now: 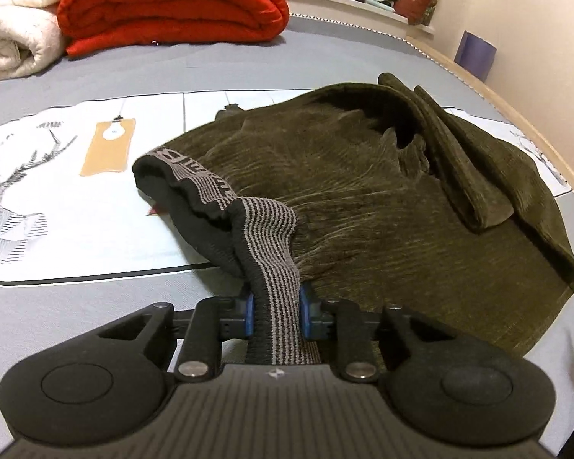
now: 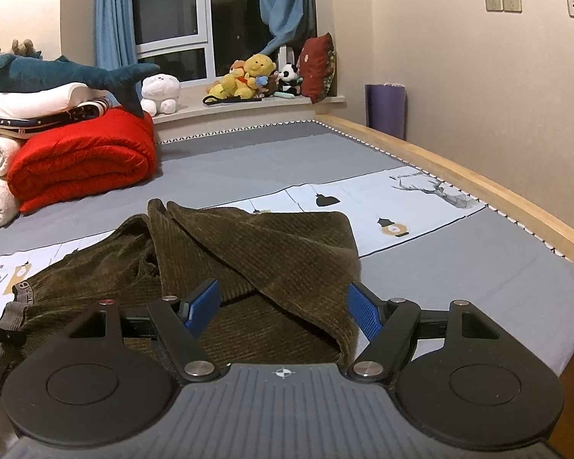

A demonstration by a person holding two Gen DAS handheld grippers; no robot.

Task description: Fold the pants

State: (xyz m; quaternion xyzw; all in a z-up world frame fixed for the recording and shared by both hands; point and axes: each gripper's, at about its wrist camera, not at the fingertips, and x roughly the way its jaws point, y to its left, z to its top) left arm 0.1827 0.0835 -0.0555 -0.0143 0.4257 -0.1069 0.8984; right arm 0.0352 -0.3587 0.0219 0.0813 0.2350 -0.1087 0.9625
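Dark olive corduroy pants (image 1: 363, 191) lie bunched on the bed, legs folded over toward the right. Their grey-and-black striped elastic waistband (image 1: 271, 237) runs toward me. My left gripper (image 1: 276, 311) is shut on the waistband, whose band passes between the blue pads. In the right wrist view the pants (image 2: 256, 252) lie in front, with a folded leg on top. My right gripper (image 2: 283, 306) is open, its blue pads apart just above the near edge of the folded leg, holding nothing.
The bed has a grey sheet (image 2: 459, 267) with a white printed panel (image 1: 76, 210). A red folded quilt (image 2: 84, 157) and white blankets (image 1: 11, 26) lie at the far left. The wooden bed edge (image 2: 497, 195) and wall run along the right. Plush toys (image 2: 248, 76) sit on the window sill.
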